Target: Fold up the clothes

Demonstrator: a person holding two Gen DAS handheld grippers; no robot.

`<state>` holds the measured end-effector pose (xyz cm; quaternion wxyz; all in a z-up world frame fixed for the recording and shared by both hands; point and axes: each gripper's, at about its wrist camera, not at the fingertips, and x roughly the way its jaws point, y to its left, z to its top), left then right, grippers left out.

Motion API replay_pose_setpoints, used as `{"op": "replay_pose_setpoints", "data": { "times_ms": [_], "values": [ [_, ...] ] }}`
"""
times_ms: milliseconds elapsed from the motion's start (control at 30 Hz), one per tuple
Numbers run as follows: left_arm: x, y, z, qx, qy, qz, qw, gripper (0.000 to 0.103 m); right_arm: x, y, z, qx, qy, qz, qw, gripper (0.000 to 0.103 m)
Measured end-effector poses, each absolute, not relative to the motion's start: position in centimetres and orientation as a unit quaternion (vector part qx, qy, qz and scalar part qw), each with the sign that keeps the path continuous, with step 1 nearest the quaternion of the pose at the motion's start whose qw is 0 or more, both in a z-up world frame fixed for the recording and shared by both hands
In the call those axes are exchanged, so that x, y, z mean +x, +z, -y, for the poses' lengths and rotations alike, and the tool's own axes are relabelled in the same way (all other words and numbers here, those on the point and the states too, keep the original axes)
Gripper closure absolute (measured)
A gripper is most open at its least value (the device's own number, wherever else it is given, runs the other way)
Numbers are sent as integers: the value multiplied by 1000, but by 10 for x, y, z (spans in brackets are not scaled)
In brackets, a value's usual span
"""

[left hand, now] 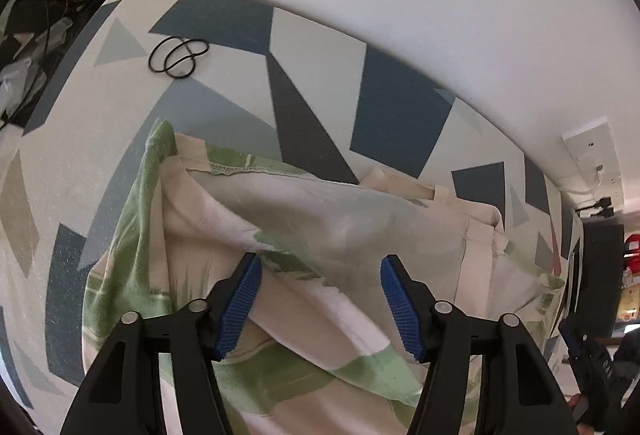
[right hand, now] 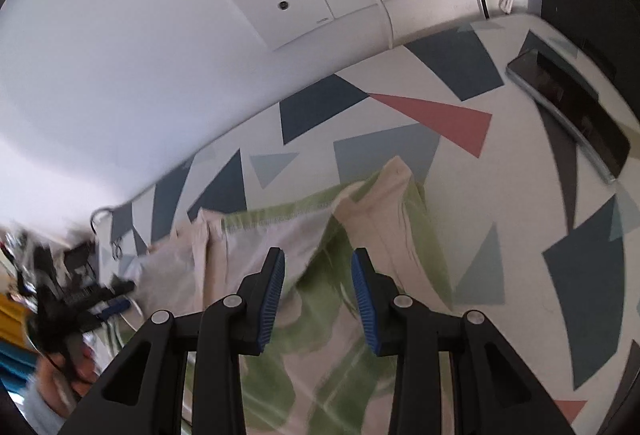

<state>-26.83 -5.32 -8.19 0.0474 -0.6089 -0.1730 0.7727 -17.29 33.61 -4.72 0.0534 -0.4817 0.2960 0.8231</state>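
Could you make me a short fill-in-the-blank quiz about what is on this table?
1. The garment is cream with patches of ____.
2. The pads on the jaws are coloured ____.
3. The black elastic bands lie on the patterned ____, apart from the garment.
4. In the right wrist view, one triangle on the tabletop is coloured ____.

Missing words: green; blue; tabletop; red

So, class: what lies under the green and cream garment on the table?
Under the garment lies a table cover printed with blue, grey and white shapes, showing all round the cloth. What the cover looks like beneath the garment, or whether anything sits there, cannot be seen.
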Motion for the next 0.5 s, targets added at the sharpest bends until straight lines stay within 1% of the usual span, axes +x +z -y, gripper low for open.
{"op": "replay_pose_setpoints", "data": {
  "times_ms": [67,133,267,300,333,367,400,500],
  "values": [
    [-266,-81,60,-610,769,185,54,83,-184,-54,-336,-492,811,-315,45,66],
    [-265,-81,65,-612,765,192,65,97,-195,-62,-335,-508,796,-328,38,66],
    [-263,-77,78,-605,765,209,68,99,-208,-83,-327,-540,772,-331,50,66],
    [-262,-76,83,-601,766,217,67,100,-209,-86,-326,-540,771,-332,53,68],
    [-262,-73,86,-597,768,223,67,100,-209,-88,-326,-534,774,-336,55,73],
    [-262,-71,90,-593,770,228,67,101,-208,-88,-327,-528,777,-338,57,93],
    [-263,-69,92,-589,772,230,68,101,-207,-88,-328,-524,779,-338,59,96],
    [-266,-64,94,-585,770,240,84,101,-201,-81,-330,-502,793,-340,56,99]
  ]
}}
